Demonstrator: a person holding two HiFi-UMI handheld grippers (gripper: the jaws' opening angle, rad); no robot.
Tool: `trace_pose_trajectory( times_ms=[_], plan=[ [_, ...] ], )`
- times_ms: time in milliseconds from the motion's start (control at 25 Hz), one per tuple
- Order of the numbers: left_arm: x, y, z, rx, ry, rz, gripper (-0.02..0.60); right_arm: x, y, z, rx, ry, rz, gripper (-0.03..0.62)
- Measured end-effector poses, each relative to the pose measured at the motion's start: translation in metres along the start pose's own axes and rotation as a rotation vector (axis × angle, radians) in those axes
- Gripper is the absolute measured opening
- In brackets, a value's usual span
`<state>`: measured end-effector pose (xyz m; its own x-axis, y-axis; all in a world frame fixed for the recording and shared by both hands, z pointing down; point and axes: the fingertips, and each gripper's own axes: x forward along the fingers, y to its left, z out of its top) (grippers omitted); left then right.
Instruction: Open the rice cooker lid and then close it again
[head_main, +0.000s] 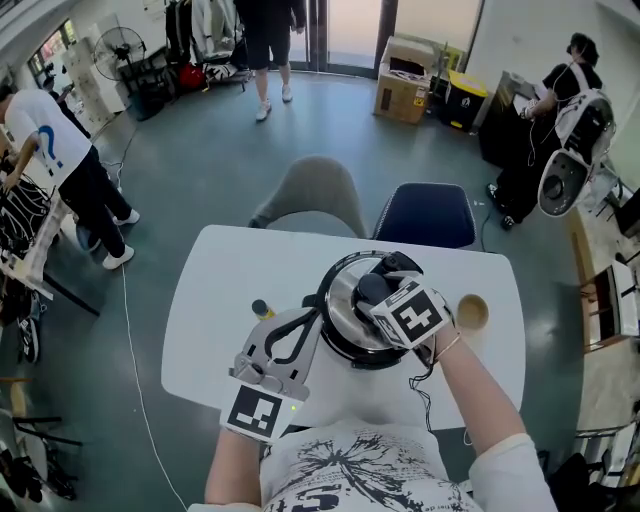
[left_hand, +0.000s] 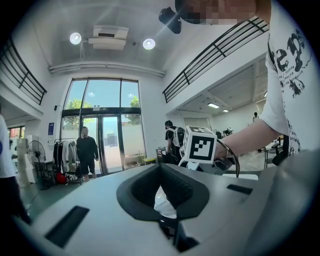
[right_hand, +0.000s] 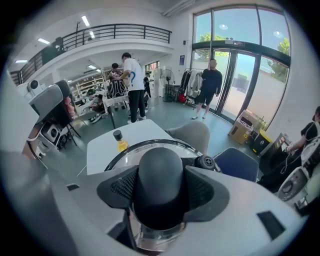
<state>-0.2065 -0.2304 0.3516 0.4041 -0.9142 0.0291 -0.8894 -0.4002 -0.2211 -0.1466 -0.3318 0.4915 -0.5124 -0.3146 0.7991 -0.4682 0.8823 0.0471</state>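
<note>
White table (head_main: 220, 290), rice cooker (head_main: 345, 348) lid (head_main: 350, 292) down, your right gripper (head_main: 376, 290) clamps its knob (right_hand: 160, 175), left gripper (head_main: 310, 322) closed, empty; probably lift straight up next

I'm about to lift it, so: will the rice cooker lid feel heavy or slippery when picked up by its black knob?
The lid looks glassy with a metal rim, so probably weighty and breakable. The black knob is smooth and rounded; the right tool, clamped on its sides, might slip. Held at one central point, the lid may tilt.
</note>
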Motion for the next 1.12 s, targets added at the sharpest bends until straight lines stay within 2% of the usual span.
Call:
trace_pose_trajectory(
  times_ms=[280, 480, 640, 800, 880, 1000, 1120],
  plan=[
    [-0.002, -0.011, 0.001, -0.02, -0.003, 0.007, 0.014, -0.001, -0.004, -0.004, 0.037, -0.013, 0.006, 0.314],
    [-0.001, -0.012, -0.001, -0.032, 0.0, 0.012, 0.014, 0.001, -0.015, -0.006, 0.046, -0.035, -0.021, 0.395],
    [-0.004, -0.014, 0.005, -0.028, -0.006, 0.014, 0.014, -0.014, -0.011, 0.002, 0.057, -0.092, -0.017, 0.389],
    [0.001, -0.019, 0.013, -0.03, -0.012, 0.021, 0.014, -0.043, -0.015, 0.013, 0.089, -0.194, -0.012, 0.317],
    [0.004, -0.021, 0.017, -0.022, -0.017, 0.02, 0.014, -0.06, -0.02, 0.019, 0.102, -0.259, -0.028, 0.25],
    [0.009, -0.027, 0.023, -0.022, -0.027, 0.02, 0.014, -0.086, -0.026, 0.028, 0.105, -0.378, -0.072, 0.148],
    [0.015, -0.036, 0.031, -0.042, -0.04, 0.024, 0.014, -0.112, -0.029, 0.028, 0.062, -0.48, -0.129, 0.08]
  ],
)
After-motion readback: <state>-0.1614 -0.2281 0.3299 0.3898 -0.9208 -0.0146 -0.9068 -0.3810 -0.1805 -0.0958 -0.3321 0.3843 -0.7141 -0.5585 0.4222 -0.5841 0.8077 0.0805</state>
